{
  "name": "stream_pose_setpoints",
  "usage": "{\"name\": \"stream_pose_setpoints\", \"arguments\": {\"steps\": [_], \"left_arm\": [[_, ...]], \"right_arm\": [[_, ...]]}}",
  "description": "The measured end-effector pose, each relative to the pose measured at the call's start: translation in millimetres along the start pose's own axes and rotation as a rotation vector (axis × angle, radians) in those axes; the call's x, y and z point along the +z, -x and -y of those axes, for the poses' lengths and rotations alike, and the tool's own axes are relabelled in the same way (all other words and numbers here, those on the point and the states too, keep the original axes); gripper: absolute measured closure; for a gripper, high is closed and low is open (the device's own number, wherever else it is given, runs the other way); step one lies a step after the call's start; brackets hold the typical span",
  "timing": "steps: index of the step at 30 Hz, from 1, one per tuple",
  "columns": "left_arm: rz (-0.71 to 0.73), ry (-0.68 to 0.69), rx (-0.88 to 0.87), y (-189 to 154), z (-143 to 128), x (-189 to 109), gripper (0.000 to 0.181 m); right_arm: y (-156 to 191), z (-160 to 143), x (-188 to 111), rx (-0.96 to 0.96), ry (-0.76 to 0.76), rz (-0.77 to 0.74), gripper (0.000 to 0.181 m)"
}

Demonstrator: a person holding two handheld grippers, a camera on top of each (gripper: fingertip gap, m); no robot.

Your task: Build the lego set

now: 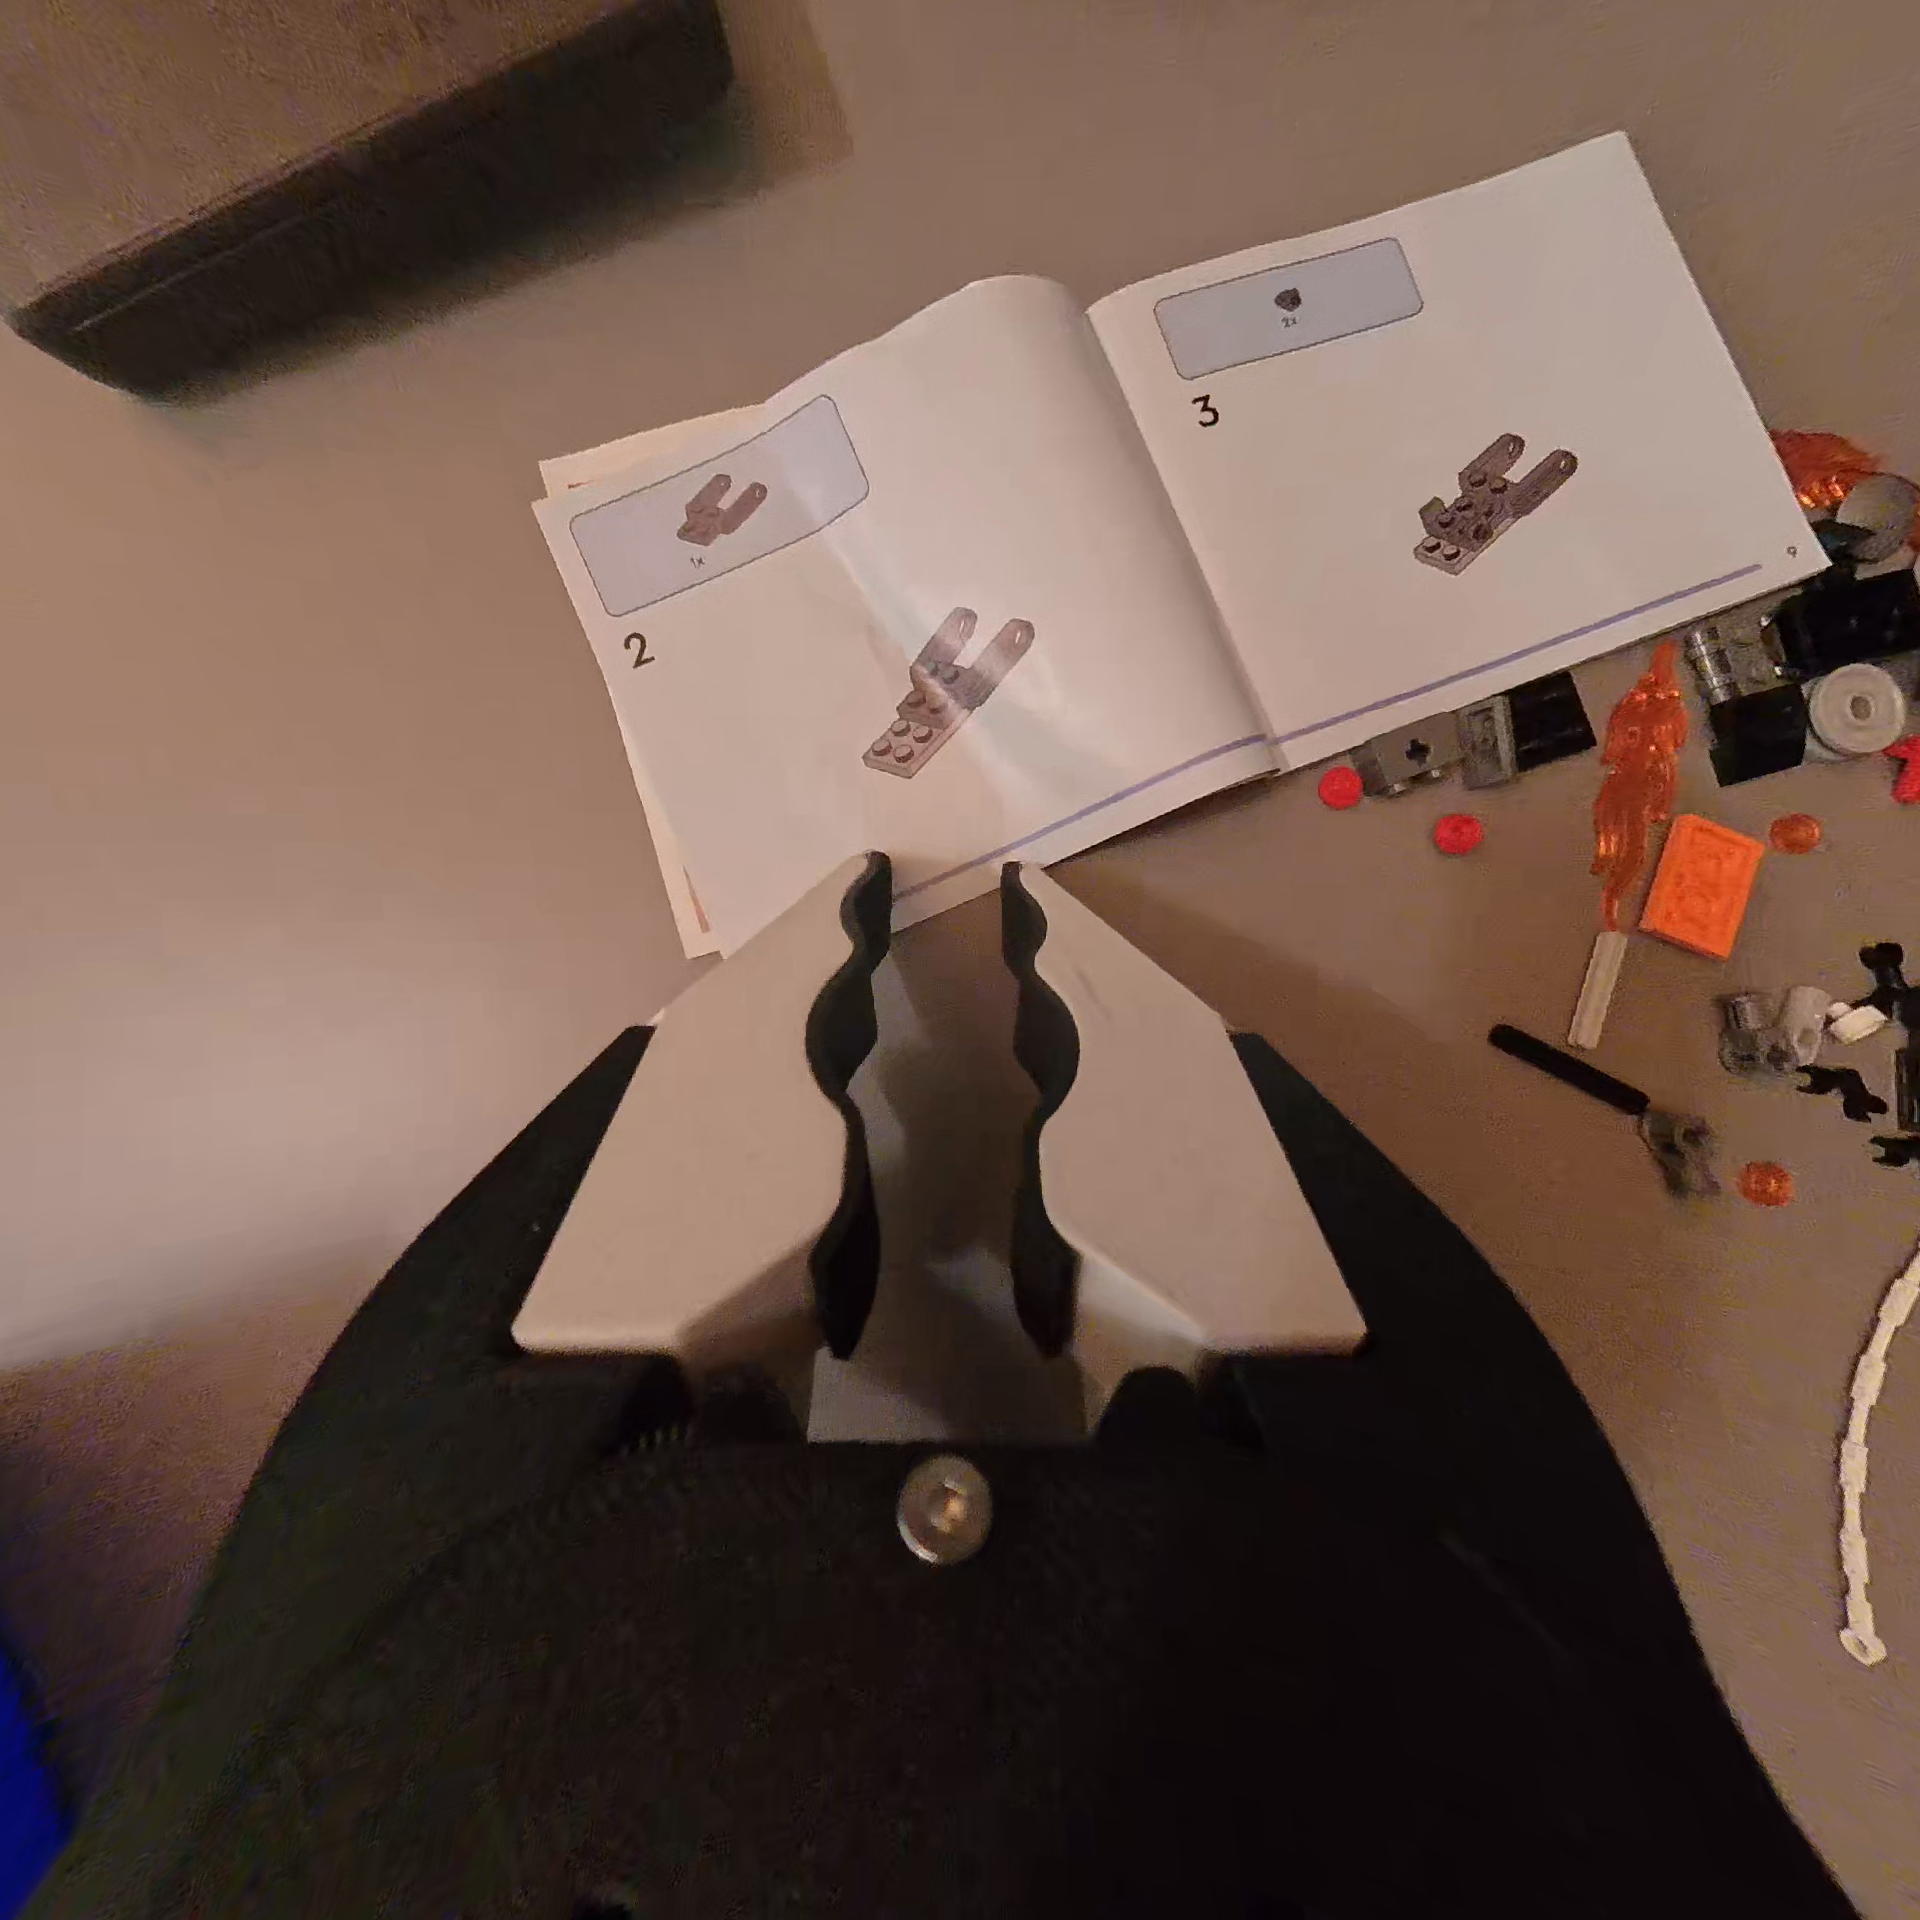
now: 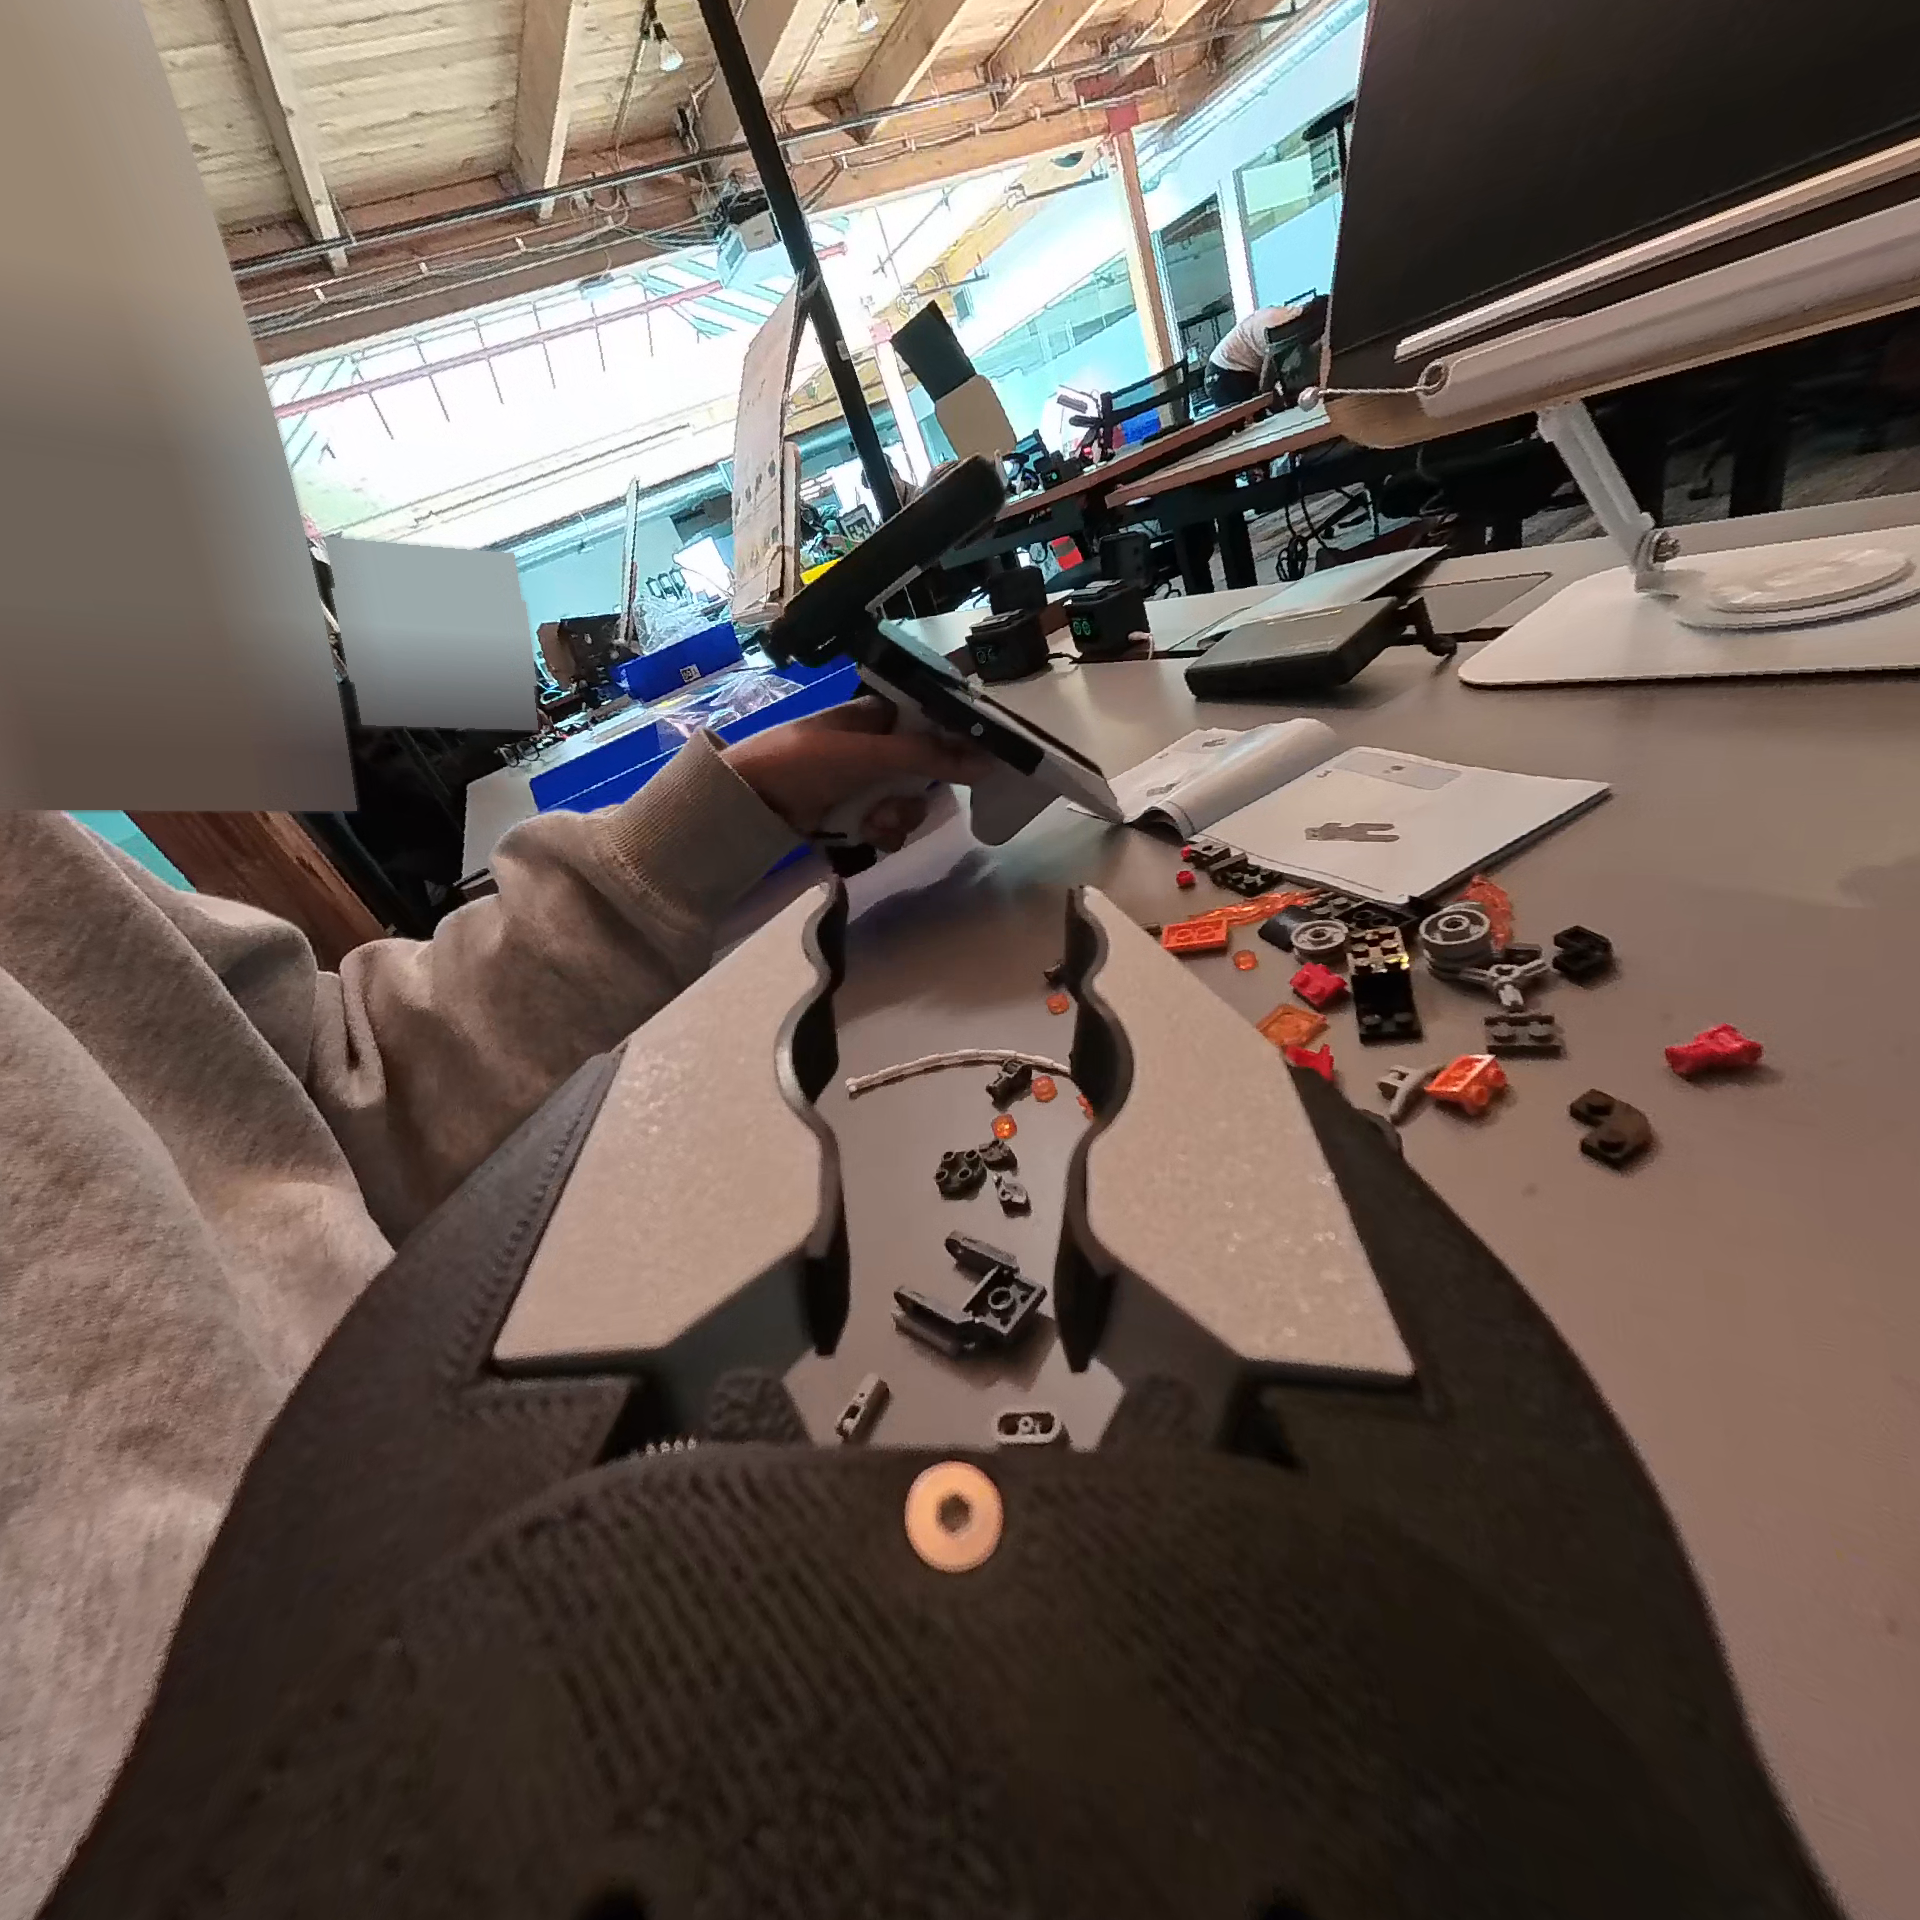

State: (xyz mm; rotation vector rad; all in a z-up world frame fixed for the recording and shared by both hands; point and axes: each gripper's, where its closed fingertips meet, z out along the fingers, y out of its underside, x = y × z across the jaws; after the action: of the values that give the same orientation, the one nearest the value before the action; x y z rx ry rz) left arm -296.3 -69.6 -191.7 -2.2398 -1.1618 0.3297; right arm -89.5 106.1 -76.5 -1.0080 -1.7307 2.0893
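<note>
The left claw [image 1: 945,883] hangs over the near edge of an open instruction booklet [image 1: 1143,540], its wavy black pads a narrow gap apart and holding nothing. The right claw [image 2: 956,914] is spread wider, also empty, above a forked dark grey hinge piece [image 2: 977,1304] and small dark round plates [image 2: 961,1172] lying on the grey worktop [image 2: 1714,1299]. A white chain piece [image 2: 935,1070] lies just beyond them.

The lego parts are loose and unassembled, scattered to the right of the booklet: black bricks [image 2: 1382,982], grey wheel discs [image 2: 1455,935], red clips [image 2: 1714,1051], an orange tile [image 1: 1704,883] and a translucent orange flame [image 1: 1642,790], with round orange studs [image 1: 1766,1182] among them.

From the right wrist view, a hand [image 2: 831,769] in a grey sweatshirt sleeve [image 2: 582,894] grips the left tool, tilted down toward the booklet. Farther along the worktop stand a monitor on a white base [image 2: 1662,613], a flat dark device [image 2: 1299,644] and small black boxes [image 2: 1101,618].

Beyond is an open workshop with exposed timber ceiling beams [image 2: 582,114], a black pole [image 2: 800,239], blue bins [image 2: 665,665] and further desks [image 2: 1226,447]. The left wrist view is dim and warm-toned, with a dark slab [image 1: 364,208] at the upper left.
</note>
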Motion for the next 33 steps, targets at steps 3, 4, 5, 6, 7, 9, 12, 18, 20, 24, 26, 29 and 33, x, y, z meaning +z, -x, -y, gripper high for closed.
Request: {"name": "stream_pose_setpoints", "arguments": {"steps": [3, 4, 5, 6, 7, 9, 12, 18, 20, 24, 26, 29, 33], "left_arm": [[-0.032, -0.012, -0.026, -3, -1, -2, 0.161], [-0.037, -0.03, -0.035, -3, 0, -3, 0.161], [-0.043, -0.055, -0.039, -3, 3, -5, 0.163], [-0.049, -0.081, -0.043, -3, 6, -7, 0.165], [-0.053, -0.106, -0.049, -3, 9, -10, 0.166], [-0.058, -0.163, -0.056, -1, 17, -17, 0.168], [-0.06, -0.253, -0.065, 2, 30, -29, 0.17], [-0.044, -0.375, -0.035, 2, 45, -46, 0.169], [-0.037, -0.401, -0.019, 0, 48, -48, 0.169], [-0.025, -0.447, 0.03, -10, 53, -55, 0.169], [-0.005, -0.471, 0.066, -15, 55, -59, 0.169], [0.034, -0.505, 0.11, -20, 54, -63, 0.169], [0.002, -0.531, 0.106, -31, 50, -65, 0.168]], "right_arm": [[0, -1, 1, -0.004, 0.006, -0.002, 0.14], [0, -1, 1, -0.007, 0.009, -0.003, 0.141], [0, -2, 1, -0.011, 0.011, -0.005, 0.141], [0, -2, 2, -0.014, 0.014, -0.007, 0.141], [0, -2, 2, -0.018, 0.016, -0.007, 0.141], [1, -2, 2, -0.028, 0.017, -0.011, 0.141], [1, -2, 2, -0.037, 0.015, -0.014, 0.141], [1, 0, 0, -0.049, 0.003, -0.019, 0.142], [1, 0, -1, -0.048, -0.002, -0.019, 0.143], [1, 3, -5, -0.039, -0.022, -0.016, 0.144], [1, 7, -7, -0.036, -0.042, -0.018, 0.146], [0, 11, -10, -0.028, -0.065, -0.018, 0.147], [0, 12, -12, -0.02, -0.075, -0.016, 0.147]]}}
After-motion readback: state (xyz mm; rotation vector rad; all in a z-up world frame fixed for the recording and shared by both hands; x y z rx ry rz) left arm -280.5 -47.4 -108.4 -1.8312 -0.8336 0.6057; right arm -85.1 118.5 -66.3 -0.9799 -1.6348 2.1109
